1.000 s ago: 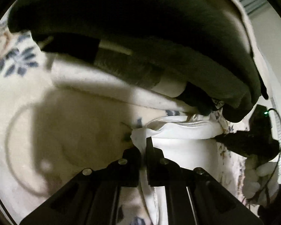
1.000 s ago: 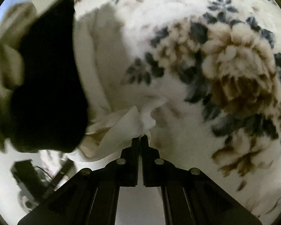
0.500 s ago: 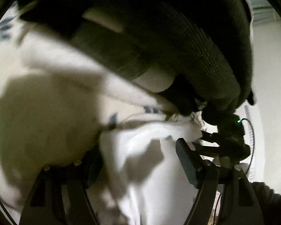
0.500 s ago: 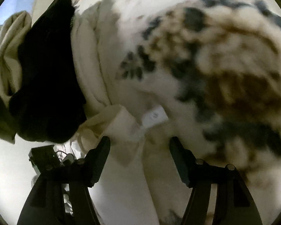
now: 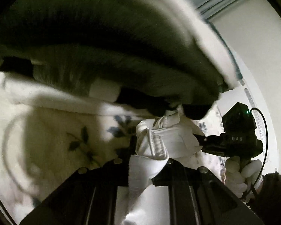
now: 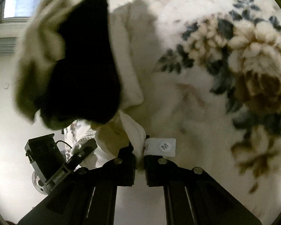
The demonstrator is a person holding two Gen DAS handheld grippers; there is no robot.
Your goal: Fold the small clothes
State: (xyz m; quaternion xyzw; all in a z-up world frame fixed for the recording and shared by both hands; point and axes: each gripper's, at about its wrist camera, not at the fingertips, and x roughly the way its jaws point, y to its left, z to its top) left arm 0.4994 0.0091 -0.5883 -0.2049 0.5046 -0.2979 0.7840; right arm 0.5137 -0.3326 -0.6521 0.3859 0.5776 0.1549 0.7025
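Observation:
A small white garment [image 5: 170, 138] hangs bunched between my two grippers, just above the floral blanket [image 5: 56, 131]. The jaws of my left gripper [image 5: 149, 155] are closing, and a thick fold of its ribbed edge is pinched between them. My right gripper [image 6: 139, 157] is closing on the other end [image 6: 134, 131], beside a white size label [image 6: 163, 147] marked M. Each gripper shows in the other's view: the right gripper [image 5: 198, 141] at the right, the left gripper [image 6: 88, 146] at the lower left.
A stack of folded clothes [image 5: 121, 37], dark, grey and cream, looms just beyond the garment and fills the upper left wrist view. The same stack [image 6: 84, 71] sits at upper left in the right wrist view. The flowered blanket [image 6: 234, 56] spreads to the right.
Both grippers opened wide, then closed again on the white garment with more cloth between the fingers. Both have lifted slightly and the garment is now bunched up.

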